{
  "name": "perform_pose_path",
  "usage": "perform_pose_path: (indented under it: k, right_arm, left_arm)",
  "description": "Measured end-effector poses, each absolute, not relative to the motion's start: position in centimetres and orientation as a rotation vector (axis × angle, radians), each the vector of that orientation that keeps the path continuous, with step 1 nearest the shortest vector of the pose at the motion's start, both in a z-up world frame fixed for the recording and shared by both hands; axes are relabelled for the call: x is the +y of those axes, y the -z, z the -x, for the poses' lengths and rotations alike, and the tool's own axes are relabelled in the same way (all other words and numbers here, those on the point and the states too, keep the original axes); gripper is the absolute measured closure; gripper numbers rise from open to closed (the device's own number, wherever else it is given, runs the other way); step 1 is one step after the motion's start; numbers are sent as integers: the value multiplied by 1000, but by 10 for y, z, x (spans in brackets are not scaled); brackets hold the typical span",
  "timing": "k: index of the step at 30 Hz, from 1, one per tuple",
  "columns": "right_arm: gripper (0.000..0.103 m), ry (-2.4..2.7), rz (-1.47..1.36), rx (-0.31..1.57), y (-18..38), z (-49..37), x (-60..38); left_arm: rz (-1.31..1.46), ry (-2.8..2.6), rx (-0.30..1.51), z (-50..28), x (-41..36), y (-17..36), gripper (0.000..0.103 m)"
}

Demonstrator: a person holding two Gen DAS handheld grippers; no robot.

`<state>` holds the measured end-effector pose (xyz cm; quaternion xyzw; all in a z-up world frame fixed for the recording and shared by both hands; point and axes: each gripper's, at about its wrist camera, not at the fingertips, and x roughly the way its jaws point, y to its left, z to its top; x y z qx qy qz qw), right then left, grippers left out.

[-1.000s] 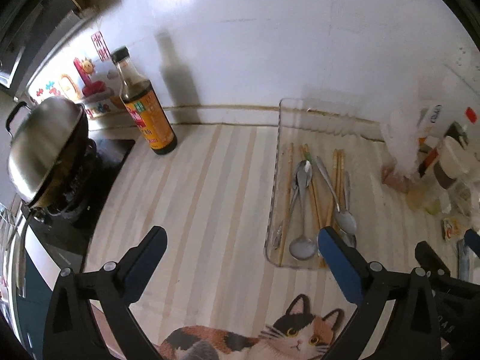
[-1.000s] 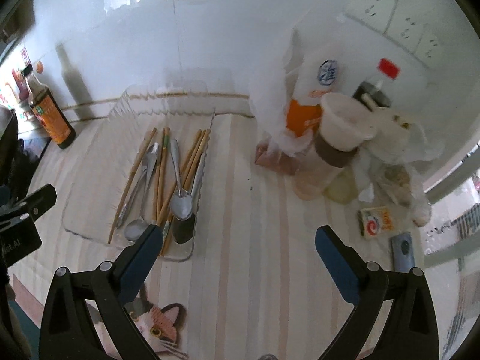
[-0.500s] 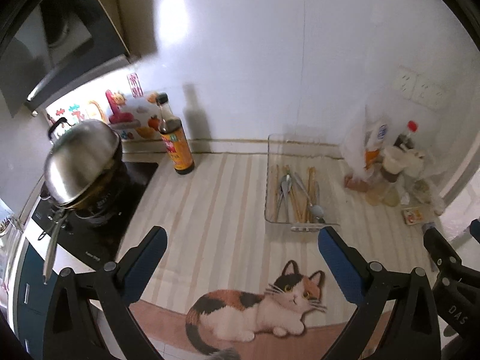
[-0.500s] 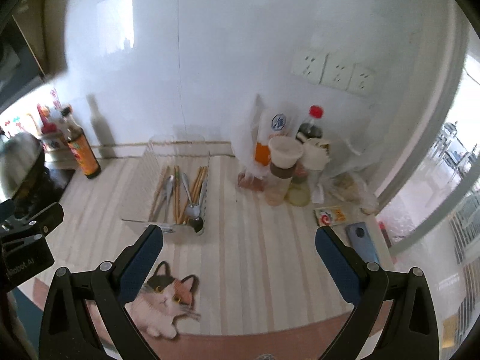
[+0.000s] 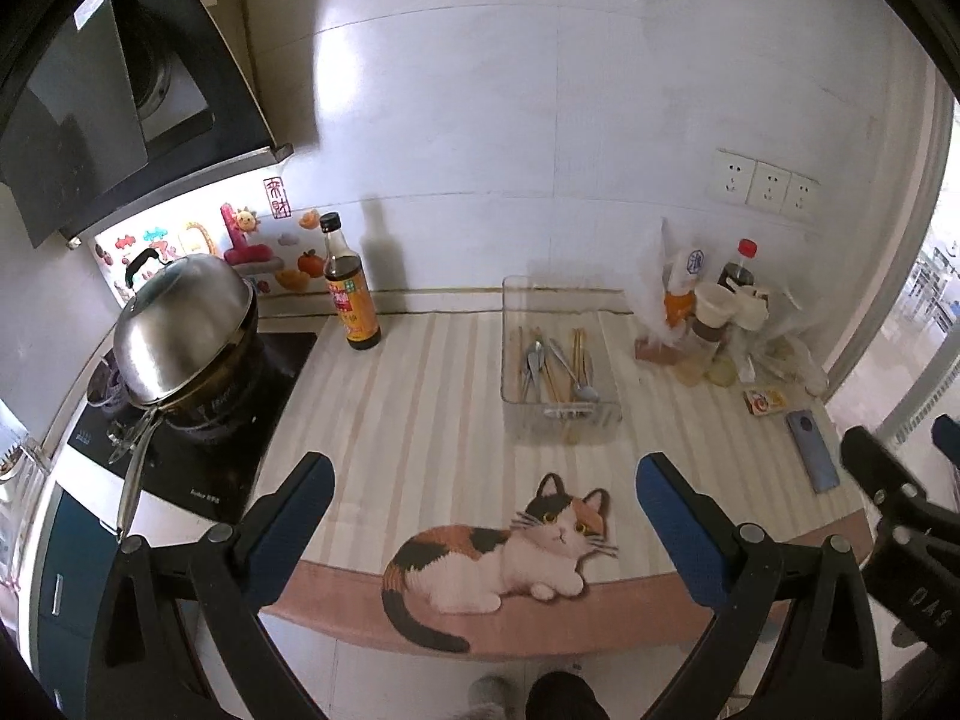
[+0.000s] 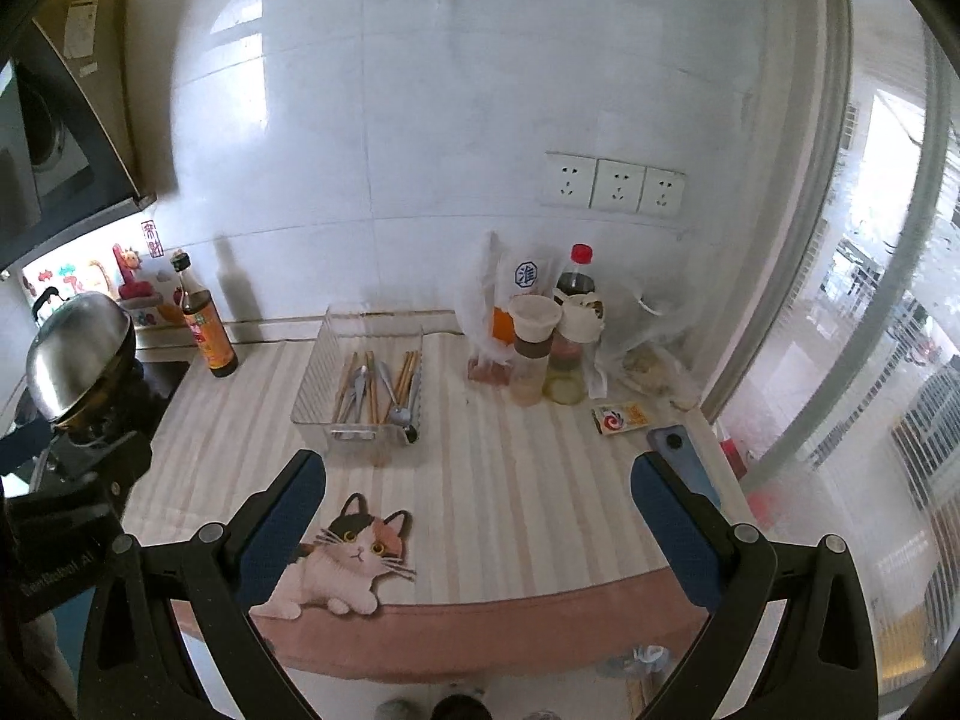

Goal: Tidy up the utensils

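A clear plastic tray [image 5: 609, 414] [image 6: 312, 420] stands on the striped counter mat, near the back wall. Inside it lie several wooden chopsticks [image 5: 579, 348] [image 6: 408, 369] and metal spoons [image 5: 585, 391] [image 6: 399, 417], side by side. My left gripper [image 5: 483, 501] hangs open well back from the counter's front edge, with nothing between its fingers. My right gripper [image 6: 477, 498] is open and empty too, equally far back, to the right of the left one. The right gripper's black frame [image 5: 888, 492] shows at the right edge of the left wrist view.
A soy sauce bottle [image 5: 351, 294] [image 6: 207, 330] stands left of the tray, beside a steel wok [image 5: 183, 330] on a black hob. Bags, jars and bottles [image 6: 540, 336] crowd the back right corner. A phone [image 6: 684, 462] and a sachet [image 6: 621, 418] lie at the right edge. A cat picture [image 5: 516, 552] marks the mat's front.
Both grippers have pulled far back and up from the tray, which was close under them one second ago. Now the whole counter and its front edge are in view.
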<state>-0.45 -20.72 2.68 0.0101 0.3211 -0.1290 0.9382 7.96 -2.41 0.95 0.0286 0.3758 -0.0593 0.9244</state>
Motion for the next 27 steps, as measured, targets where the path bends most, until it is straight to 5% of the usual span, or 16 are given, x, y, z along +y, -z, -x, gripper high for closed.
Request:
perform_pose_path:
  k: [27]
  right_arm:
    - [0, 297, -12, 664, -43, 13, -209]
  left_arm:
    - [-56, 100, 773, -72, -29, -20, 0]
